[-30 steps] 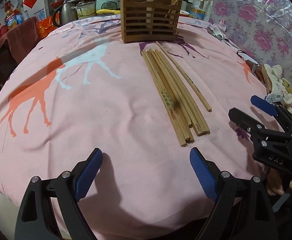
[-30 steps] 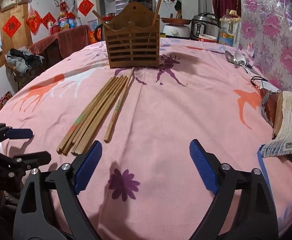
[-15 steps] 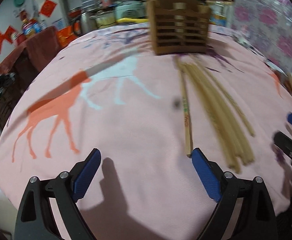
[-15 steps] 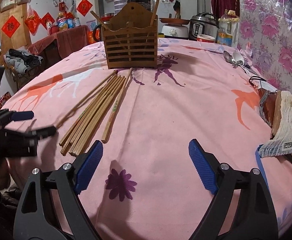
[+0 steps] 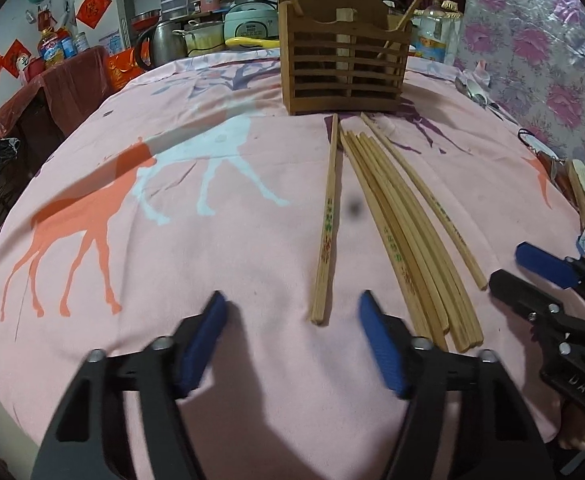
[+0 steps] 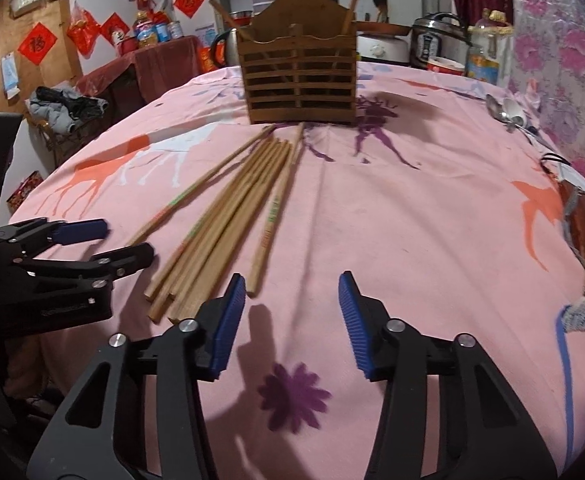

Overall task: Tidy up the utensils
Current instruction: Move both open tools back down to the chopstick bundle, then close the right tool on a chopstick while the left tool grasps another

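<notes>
Pink tablecloth (image 5: 212, 240) printed with orange and white deer covers the round table, with kitchen clutter behind it.

Left gripper (image 5: 292, 316): jaws stand moderately apart and hold nothing. One separated chopstick (image 5: 326, 228) lies at 12 o'clock from the gap, its near end just ahead of the blue fingers (image 5: 380, 344) and closer to the right-hand one; it does not touch either. The chopstick bundle (image 5: 404, 240) lies at 1 o'clock, near ends just beside the right-hand finger. The right gripper (image 5: 532, 276) shows at 3 o'clock.

Right gripper (image 6: 292, 292): jaws stand moderately apart and hold nothing. In the right wrist view the chopstick bundle (image 6: 228, 220) lies at 11 o'clock, its near ends just beside the left-hand blue pad (image 6: 228, 320). One outlying chopstick (image 6: 276, 208) ends just ahead of that pad. The left gripper (image 6: 104, 244) shows at 9 o'clock, with the separated chopstick (image 6: 200, 188) ending beside its tips.

Wooden slatted utensil holder (image 5: 344, 60) stands upright at 12 o'clock, beyond the far chopstick tips, with two sticks already inside. Metal spoons (image 6: 508, 114) lie at 2 o'clock near the far edge.
</notes>
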A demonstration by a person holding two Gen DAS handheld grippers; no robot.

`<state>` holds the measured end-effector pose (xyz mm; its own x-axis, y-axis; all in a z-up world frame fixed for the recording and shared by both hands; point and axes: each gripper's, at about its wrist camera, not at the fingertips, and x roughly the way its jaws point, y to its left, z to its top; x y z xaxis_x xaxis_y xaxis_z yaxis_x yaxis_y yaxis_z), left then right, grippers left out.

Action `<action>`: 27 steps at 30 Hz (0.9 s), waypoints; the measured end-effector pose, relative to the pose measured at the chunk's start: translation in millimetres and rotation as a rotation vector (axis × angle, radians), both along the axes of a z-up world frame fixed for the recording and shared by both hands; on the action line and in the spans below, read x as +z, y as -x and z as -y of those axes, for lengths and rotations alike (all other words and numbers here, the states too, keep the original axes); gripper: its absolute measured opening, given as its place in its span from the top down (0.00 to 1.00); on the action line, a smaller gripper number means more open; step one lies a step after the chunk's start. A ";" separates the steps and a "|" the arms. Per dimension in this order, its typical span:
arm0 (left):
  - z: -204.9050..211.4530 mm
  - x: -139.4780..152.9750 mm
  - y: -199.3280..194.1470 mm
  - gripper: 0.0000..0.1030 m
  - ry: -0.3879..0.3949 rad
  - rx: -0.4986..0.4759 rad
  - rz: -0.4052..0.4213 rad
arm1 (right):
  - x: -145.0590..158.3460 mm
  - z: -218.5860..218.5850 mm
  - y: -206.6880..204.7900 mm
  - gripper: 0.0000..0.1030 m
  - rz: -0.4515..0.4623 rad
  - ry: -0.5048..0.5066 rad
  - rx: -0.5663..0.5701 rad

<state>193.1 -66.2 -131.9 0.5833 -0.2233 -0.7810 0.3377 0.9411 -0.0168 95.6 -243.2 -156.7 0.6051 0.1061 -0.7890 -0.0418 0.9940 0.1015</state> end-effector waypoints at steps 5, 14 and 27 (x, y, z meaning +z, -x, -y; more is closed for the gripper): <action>-9.1 2.6 -7.3 0.66 0.020 0.015 -0.013 | -1.6 -8.0 -8.1 0.63 -0.010 -0.018 0.024; -19.9 3.0 -17.4 0.61 0.026 0.068 -0.024 | -9.6 -5.6 -12.8 0.81 -0.037 -0.027 0.006; -16.4 2.7 -16.2 0.83 0.030 0.055 -0.014 | -12.1 7.6 -13.8 0.94 -0.029 -0.065 -0.047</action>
<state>209.3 -49.8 -129.2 0.5842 -0.2143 -0.7828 0.2848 0.9573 -0.0495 109.5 -250.7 -168.7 0.5875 0.1292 -0.7989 0.0090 0.9861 0.1660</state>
